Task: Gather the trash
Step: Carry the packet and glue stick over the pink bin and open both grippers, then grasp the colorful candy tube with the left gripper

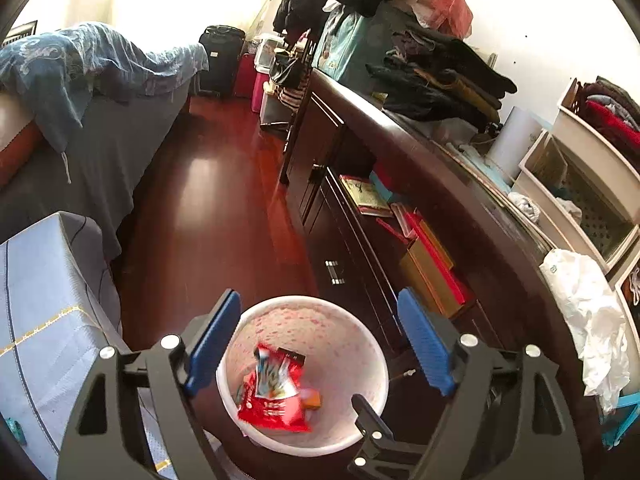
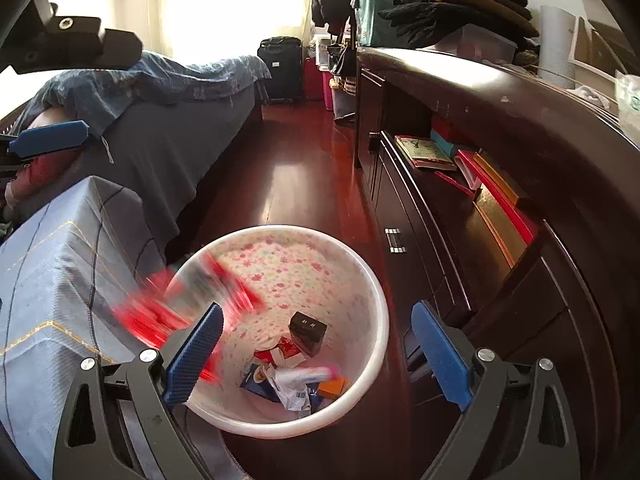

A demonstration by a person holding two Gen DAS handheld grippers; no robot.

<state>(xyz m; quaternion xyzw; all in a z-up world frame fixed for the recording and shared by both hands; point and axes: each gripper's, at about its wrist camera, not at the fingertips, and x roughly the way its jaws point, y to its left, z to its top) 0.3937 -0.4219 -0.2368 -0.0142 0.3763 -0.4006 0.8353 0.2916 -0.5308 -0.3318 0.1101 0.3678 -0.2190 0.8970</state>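
Note:
A white bin with a pink flower lining stands on the floor below both grippers. My left gripper is open right above it, its blue pads wide apart and holding nothing. A red snack wrapper is loose between and below the pads, inside the bin's mouth. In the right wrist view the same wrapper is a red blur at the bin's left rim. My right gripper is open and empty over the bin. A dark small box, a crumpled white wrapper and an orange piece lie in the bottom.
A dark wooden dresser with books on an open shelf runs along the right, close to the bin. A white plastic bag lies on its top. A blue-grey covered block and a bed stand on the left, red wood floor between.

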